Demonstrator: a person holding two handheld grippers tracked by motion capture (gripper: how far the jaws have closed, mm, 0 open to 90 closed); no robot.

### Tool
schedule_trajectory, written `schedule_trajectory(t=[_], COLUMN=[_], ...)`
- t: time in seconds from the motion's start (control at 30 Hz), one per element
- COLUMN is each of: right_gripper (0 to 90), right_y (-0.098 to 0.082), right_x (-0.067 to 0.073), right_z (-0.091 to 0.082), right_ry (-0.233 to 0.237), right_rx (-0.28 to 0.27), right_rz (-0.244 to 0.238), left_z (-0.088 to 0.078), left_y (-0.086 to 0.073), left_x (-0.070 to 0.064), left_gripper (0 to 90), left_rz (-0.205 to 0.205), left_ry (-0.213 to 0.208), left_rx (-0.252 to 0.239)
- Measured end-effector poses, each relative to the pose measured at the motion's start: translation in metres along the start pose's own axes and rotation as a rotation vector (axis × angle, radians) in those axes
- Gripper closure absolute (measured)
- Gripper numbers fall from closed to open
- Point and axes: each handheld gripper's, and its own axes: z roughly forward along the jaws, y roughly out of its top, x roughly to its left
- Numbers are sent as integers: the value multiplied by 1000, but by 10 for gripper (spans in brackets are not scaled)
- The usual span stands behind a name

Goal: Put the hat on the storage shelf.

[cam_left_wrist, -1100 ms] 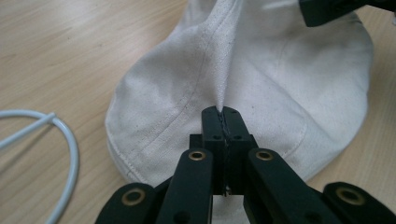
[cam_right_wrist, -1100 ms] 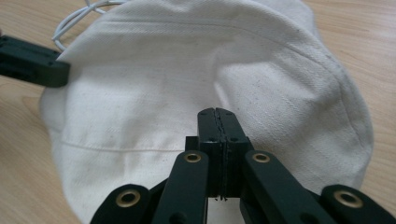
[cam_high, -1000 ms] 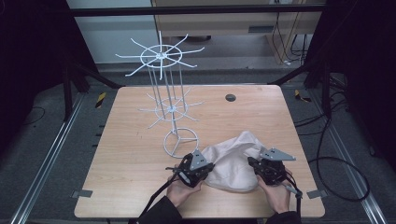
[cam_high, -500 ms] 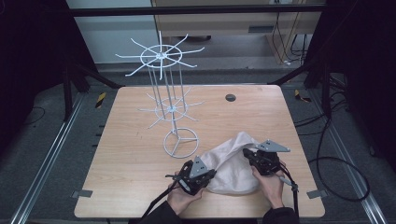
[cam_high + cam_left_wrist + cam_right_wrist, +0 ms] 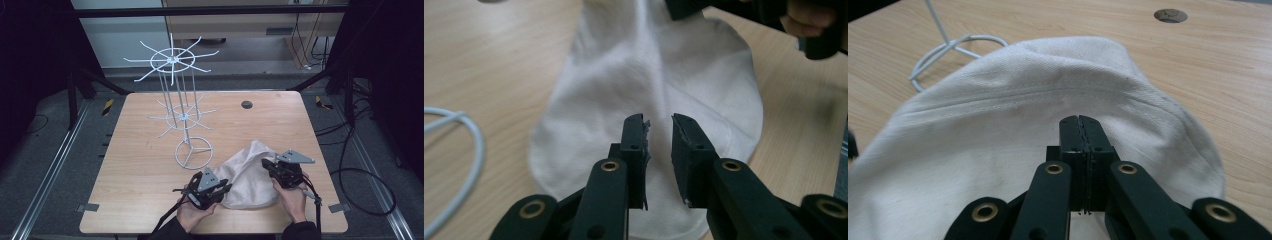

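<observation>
At the near edge of the light wooden table [image 5: 135, 190] two hands come in from below, each holding a black two-jaw gripper. The left gripper [image 5: 226, 189] sits at the near left edge of a cream-white cloth cap [image 5: 248, 177]; its jaws have just been opening and now stand a narrow gap apart above the cloth, pads off it. The right gripper [image 5: 265, 165] meets the cap's right side with its jaws pressed flat together; whether any cloth is pinched between them cannot be told. The cap lies crumpled on the wood between the two grippers, toward the near right of the table.

Just beyond the cap stands a white wire spinner rack [image 5: 172, 62] with a ring foot. Farther back, a small dark round hole [image 5: 247, 104] marks the tabletop. Around the table lie grey floor, black cables [image 5: 360, 175] and dark frame posts [image 5: 345, 75].
</observation>
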Motion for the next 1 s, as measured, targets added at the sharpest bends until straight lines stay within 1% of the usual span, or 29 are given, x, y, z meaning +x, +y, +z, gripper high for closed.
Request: schedule_trajectory(t=[0.1, 0.13, 0.17, 0.2, 0.23, 0.27, 0.37, 0.47, 0.5, 0.53, 0.6, 0.67, 0.73, 0.8, 0.83, 0.87, 0.97, 1.0], right_gripper=[900, 900, 900, 900, 900, 900, 900, 900, 900, 899, 900, 900, 900, 900, 900, 900, 900, 900], right_y=[-2, -3, -6, -7, -10, -12, -19, -28, -32, -34, -38, -40, -39, -38, -36, -36, -32, -31], right_x=[1, 1, 1, 1, 1, 2, 5, 6, 6, 5, 2, -4, -5, -10, -14, -14, -22, -24], right_z=[-11, -15, -18, -19, -21, -22, -27, -30, -31, -32, -32, -26, -25, -21, -18, -18, -11, -8], right_ry=[11, 11, 15, 13, 16, 17, 23, 21, 19, 16, 10, -9, -16, -27, -35, -35, -40, -40], right_rx=[-4, 2, 11, 17, 28, 32, 57, 85, 98, 106, 120, 135, 140, 142, 141, 141, 136, 132], right_rz=[-2, 0, 9, 12, 16, 21, 12, 8, 9, 16, 29, 30, 27, 27, 39, 39, 48, 56], left_z=[-8, -9, -8, -5, -2, 4, 18, 32, 37, 41, 49, 51, 51, 49, 48, 46, 43, 42], left_y=[6, 8, 10, 12, 12, 14, 12, 9, 7, 6, 3, 1, 0, 0, -1, -3, -9, -10], left_x=[14, 20, 23, 29, 32, 38, 48, 53, 54, 55, 54, 54, 51, 49, 47, 45, 38, 36], left_gripper=[768, 774, 782, 793, 809, 819, 892, 899, 899, 900, 900, 900, 900, 900, 900, 900, 900, 900], left_rz=[-21, -23, -24, -31, -27, -27, -51, -37, -32, -19, -15, 3, 14, 20, 18, 16, -5, -2], left_ry=[31, 50, 60, 80, 93, 102, 109, 112, 111, 110, 103, 94, 89, 74, 69, 60, 37, 33], left_rx=[-17, -20, -14, -5, -1, 16, 41, 79, 88, 99, 113, 140, 148, 149, 145, 141, 125, 125])
